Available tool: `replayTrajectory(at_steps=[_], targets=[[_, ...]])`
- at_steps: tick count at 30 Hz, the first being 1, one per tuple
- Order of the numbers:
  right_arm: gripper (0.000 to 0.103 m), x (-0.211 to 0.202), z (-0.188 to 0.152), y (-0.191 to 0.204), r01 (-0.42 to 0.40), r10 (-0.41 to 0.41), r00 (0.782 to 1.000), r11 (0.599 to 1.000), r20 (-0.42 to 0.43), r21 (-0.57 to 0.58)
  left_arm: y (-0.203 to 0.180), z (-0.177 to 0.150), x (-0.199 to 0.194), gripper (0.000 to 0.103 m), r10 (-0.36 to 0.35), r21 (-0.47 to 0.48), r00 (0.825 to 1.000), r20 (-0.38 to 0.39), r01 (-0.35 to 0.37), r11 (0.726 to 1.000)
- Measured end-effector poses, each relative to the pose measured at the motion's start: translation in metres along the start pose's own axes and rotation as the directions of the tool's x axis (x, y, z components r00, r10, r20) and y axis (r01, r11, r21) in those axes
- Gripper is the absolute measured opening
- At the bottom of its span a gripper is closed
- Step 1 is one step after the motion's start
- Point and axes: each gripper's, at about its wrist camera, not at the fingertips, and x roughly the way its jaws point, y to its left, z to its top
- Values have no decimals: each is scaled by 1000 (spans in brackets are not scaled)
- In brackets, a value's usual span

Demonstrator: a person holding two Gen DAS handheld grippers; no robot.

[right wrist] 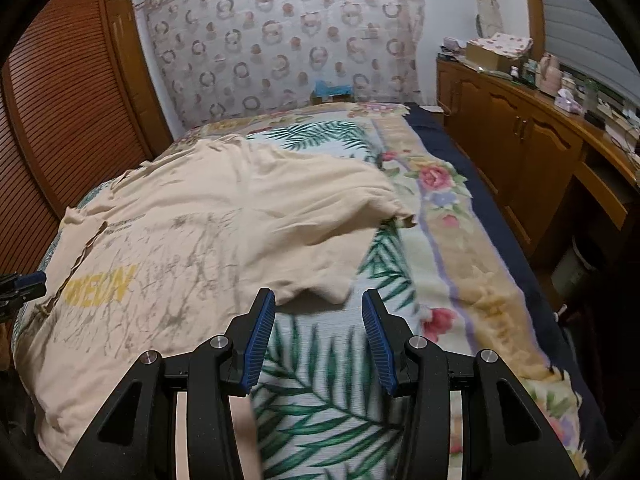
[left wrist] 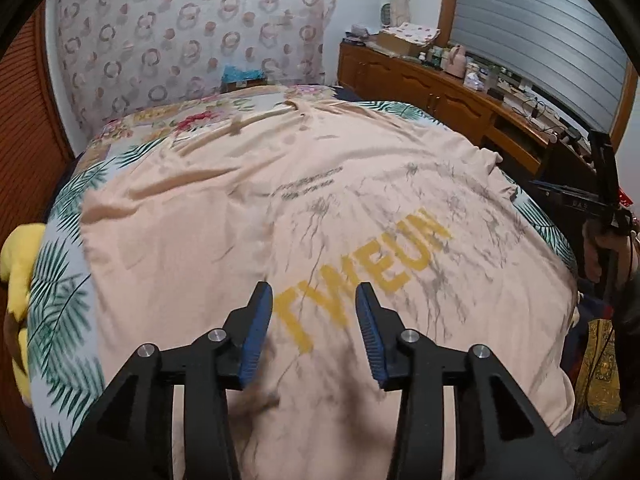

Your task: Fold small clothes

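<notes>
Peach T-shirt (left wrist: 280, 208), spread print-side up across the bed (right wrist: 460, 288), over a blanket of green fronds and pink roses. Yellow lettering (left wrist: 360, 276) and grey branch-like marks across the chest; smaller dark text above, too blurred to read. Cloth thin and soft, rumpled rather than smoothed, with long creases running toward the collar at the far end. Right sleeve (right wrist: 360, 196) splayed out over the blanket, its hem slightly curled and lifted (likely to flop once raised).

Step in hand, by judgement: the very start, garment laid out but no fold yet made. Next move probably calls for a pinch on an edge, sleeve or side seam, then a carry inward across the print; a low, flat approach needed so that only one layer of the shirt, and none of the blanket, gets caught.

Left claw (left wrist: 316, 332) open and empty, poised above the lettering near the lower body of the shirt. Right claw (right wrist: 318, 340) likewise open, holding nothing, over bare blanket just beside the shirt's side edge under the sleeve.

Beyond: yellow plush toy (left wrist: 16, 264) at the bed's left edge, wooden cabinet (right wrist: 520, 148) along the right wall, patterned cloth (right wrist: 280, 40) hung behind the bed.
</notes>
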Motion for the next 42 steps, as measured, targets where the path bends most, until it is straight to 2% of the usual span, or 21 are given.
replayTrajectory(at_steps=[2, 5, 16, 21, 24, 27, 30, 39, 41, 42], targets=[[47, 3, 2, -5, 8, -8, 1000, 1000, 1, 9, -3, 7, 9, 67, -5, 5, 1000, -1, 5, 1000], [47, 10, 7, -15, 11, -11, 1000, 1000, -10, 26, -6, 15, 20, 80, -32, -1, 999, 1, 32, 999], [47, 40, 35, -35, -24, 26, 999, 998, -41, 64, -11, 21, 64, 80, -6, 19, 996, -90, 8, 1000], [47, 54, 48, -40, -55, 59, 997, 996, -54, 72, -13, 22, 67, 81, 13, 42, 997, -78, -10, 999], [47, 61, 54, -40, -73, 77, 995, 995, -59, 68, -17, 21, 70, 86, 38, 72, 997, -64, -33, 997], [47, 70, 57, -42, -74, 79, 994, 995, -70, 65, -16, 22, 70, 91, 29, 73, 997, -71, -24, 997], [47, 79, 57, -43, -67, 73, 994, 996, -87, 64, -22, 22, 73, 101, 22, 99, 996, -86, -13, 995], [47, 82, 63, -34, -43, 45, 995, 999, -86, 28, -22, 22, 72, 103, 23, 103, 996, -89, -14, 995], [42, 82, 64, -32, -46, 47, 996, 999, -76, 10, -22, 22, 72, 103, 23, 104, 996, -89, -14, 995], [33, 82, 63, -30, -49, 49, 996, 999, -74, 0, -22, 22, 72, 103, 23, 103, 996, -89, -14, 995]])
